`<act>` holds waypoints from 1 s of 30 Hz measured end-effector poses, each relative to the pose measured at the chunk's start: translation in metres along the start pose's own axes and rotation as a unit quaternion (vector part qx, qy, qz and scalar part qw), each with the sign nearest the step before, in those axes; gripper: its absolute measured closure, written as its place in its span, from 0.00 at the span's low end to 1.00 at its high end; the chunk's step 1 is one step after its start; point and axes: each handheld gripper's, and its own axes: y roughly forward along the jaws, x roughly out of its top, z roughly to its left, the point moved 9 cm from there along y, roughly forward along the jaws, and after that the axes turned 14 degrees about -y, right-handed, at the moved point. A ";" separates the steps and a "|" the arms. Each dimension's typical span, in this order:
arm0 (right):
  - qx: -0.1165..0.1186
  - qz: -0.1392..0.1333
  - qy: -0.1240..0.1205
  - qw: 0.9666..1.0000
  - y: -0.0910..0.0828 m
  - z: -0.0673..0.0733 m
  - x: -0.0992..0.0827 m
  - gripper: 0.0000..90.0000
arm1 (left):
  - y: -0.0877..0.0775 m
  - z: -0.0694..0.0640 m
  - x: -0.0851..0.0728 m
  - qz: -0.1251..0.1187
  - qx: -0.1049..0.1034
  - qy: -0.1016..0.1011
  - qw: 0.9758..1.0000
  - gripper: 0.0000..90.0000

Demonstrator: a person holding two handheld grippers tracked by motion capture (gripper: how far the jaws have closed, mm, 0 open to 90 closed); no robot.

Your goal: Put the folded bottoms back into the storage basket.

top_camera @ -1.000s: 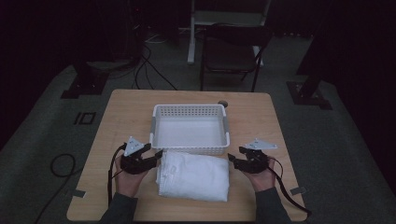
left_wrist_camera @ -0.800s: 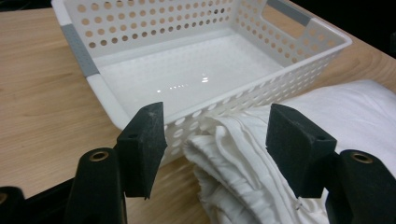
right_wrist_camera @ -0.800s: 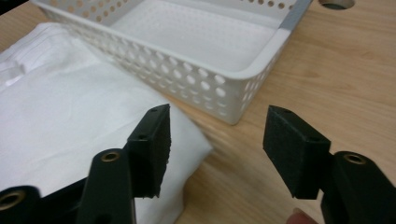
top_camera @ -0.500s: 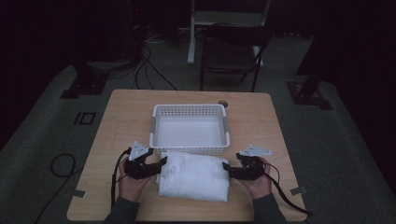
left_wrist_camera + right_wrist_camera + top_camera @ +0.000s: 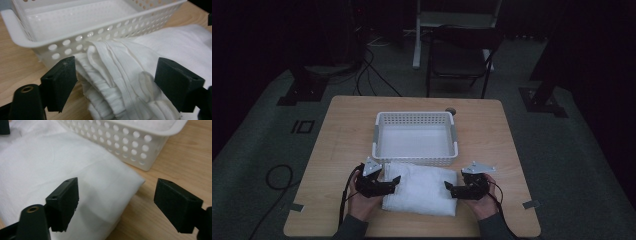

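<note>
No readable writing seen. Folded white towel laid on table, touching basket at 12 o'clock. Left gripper at towel's 9 o'clock, right gripper at 3 o'clock; jaws just opened, spread wide, nothing gripped. Both grippers moved nearer bottom edge than before. Chair beyond table.

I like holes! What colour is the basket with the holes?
White. The basket, dotted with round holes, shows best in the left gripper view.
</note>
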 end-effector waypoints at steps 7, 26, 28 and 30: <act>-0.006 0.016 -0.013 1.000 0.007 0.009 -0.006 0.16 | 0.013 0.002 -0.016 0.024 -0.006 -0.020 1.000 0.14; 0.011 0.046 0.031 0.998 0.029 0.012 -0.025 0.11 | 0.034 0.013 -0.032 0.048 -0.028 -0.072 0.996 0.02; 0.018 0.047 0.041 0.998 0.031 0.012 -0.026 0.11 | 0.035 0.014 -0.033 0.048 -0.029 -0.074 0.996 0.02; 0.025 0.049 0.050 0.997 0.032 0.011 -0.028 0.11 | 0.036 0.014 -0.034 0.048 -0.028 -0.083 0.995 0.02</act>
